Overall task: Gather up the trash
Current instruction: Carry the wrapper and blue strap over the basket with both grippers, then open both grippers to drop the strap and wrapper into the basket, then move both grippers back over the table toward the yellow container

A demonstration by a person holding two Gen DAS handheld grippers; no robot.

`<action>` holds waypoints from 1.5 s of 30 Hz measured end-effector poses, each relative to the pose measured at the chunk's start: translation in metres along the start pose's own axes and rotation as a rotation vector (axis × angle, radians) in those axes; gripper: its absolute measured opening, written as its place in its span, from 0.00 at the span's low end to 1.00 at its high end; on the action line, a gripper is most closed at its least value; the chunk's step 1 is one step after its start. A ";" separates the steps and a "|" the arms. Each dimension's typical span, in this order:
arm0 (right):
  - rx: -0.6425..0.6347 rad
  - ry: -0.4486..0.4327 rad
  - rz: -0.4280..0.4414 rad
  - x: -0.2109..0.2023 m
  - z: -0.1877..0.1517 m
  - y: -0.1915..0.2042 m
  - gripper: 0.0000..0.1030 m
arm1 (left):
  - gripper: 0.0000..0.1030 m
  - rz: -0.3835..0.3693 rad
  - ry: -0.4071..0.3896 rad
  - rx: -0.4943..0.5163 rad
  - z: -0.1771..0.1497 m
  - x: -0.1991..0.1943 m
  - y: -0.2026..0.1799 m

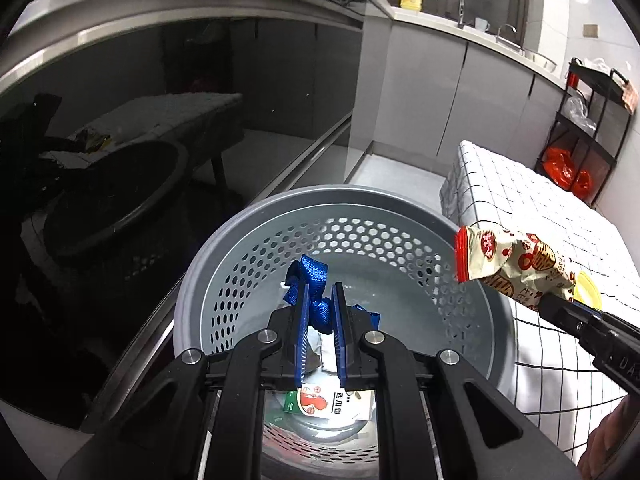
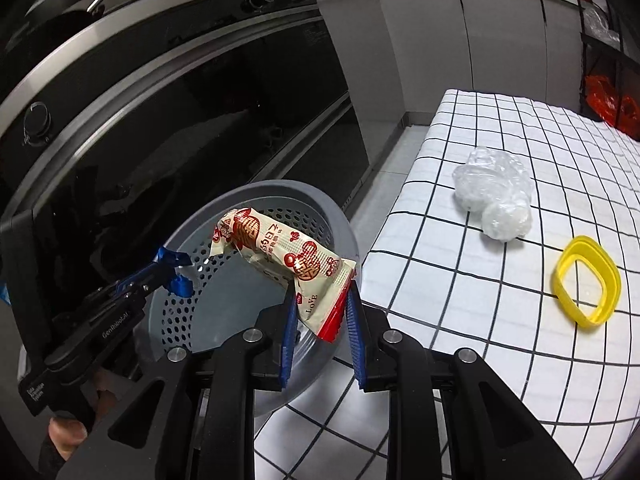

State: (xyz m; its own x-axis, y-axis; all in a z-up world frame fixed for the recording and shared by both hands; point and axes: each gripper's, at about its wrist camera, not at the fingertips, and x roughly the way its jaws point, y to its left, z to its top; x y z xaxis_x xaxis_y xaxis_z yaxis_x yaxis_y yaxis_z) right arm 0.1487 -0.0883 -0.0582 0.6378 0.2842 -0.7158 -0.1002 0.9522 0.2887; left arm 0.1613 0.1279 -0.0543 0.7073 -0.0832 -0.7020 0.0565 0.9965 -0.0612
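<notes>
A grey perforated trash basket [image 1: 208, 264] stands on the floor beside the table; it also shows in the right wrist view [image 2: 320, 204]. My left gripper [image 1: 318, 296] is shut on a crumpled blue ribbon [image 1: 310, 276] and holds it over the basket's opening. It shows from the side in the right wrist view [image 2: 172, 272]. My right gripper [image 2: 320, 300] is shut on a cream and red snack wrapper [image 2: 280, 248], held at the basket's rim near the table edge. The wrapper also shows in the left wrist view [image 1: 516, 264]. A red and white packet [image 1: 320, 398] lies in the basket's bottom.
The table with a white grid cloth [image 2: 500, 320] holds a crumpled clear plastic bag [image 2: 494, 196] and a yellow plastic ring [image 2: 586, 284]. A dark glass oven front [image 2: 160, 120] stands behind the basket. A black rack with red bags [image 1: 576, 132] stands at the far right.
</notes>
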 end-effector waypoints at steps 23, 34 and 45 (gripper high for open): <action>-0.067 0.018 -0.034 0.017 0.003 0.025 0.30 | 0.16 0.022 0.053 -0.039 0.004 0.014 0.012; -0.056 -0.001 -0.030 0.009 0.002 0.024 0.44 | 0.54 0.039 0.042 -0.062 0.002 0.010 0.018; -0.042 0.005 -0.028 0.007 -0.003 0.023 0.46 | 0.58 0.050 0.029 -0.055 0.001 0.008 0.019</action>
State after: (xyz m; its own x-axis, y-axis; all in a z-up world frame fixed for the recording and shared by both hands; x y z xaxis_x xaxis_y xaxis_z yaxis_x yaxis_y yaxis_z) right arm 0.1484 -0.0635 -0.0586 0.6373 0.2577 -0.7263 -0.1142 0.9636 0.2417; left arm 0.1685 0.1457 -0.0602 0.6877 -0.0338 -0.7252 -0.0181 0.9978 -0.0637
